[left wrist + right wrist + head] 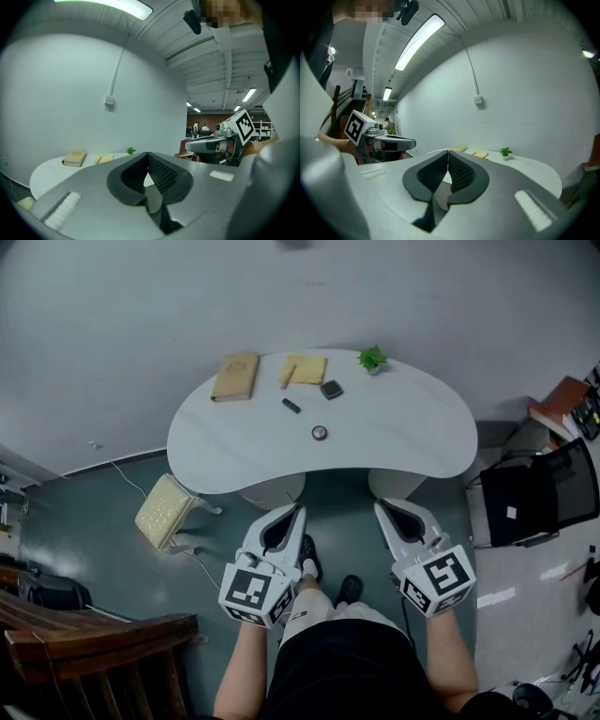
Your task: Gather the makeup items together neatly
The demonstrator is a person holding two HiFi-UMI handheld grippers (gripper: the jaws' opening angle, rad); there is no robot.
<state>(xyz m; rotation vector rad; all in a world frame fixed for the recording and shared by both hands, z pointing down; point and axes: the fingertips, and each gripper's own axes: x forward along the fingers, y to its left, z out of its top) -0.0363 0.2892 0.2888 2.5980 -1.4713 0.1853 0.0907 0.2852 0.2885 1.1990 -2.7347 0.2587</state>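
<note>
Two grippers are hanging short of the white table [412, 442]. We are holding the left gripper [298, 510] and the right gripper [379, 505] with their jaws pressed together on nothing, as each gripper view is showing close up. Only the head view is showing us the small makeup pieces: a dark square compact [331, 389], a dark tube [292, 406] and a round pot [320, 433]. They are lying apart from one another on the table's far half, well ahead of the fingers [161, 174]. The gripper views are giving us only the tan case [75, 157], the yellow pad [105, 159] and the little plant [130, 151] along the far edge. The left one is also catching the right gripper off to its side.
</note>
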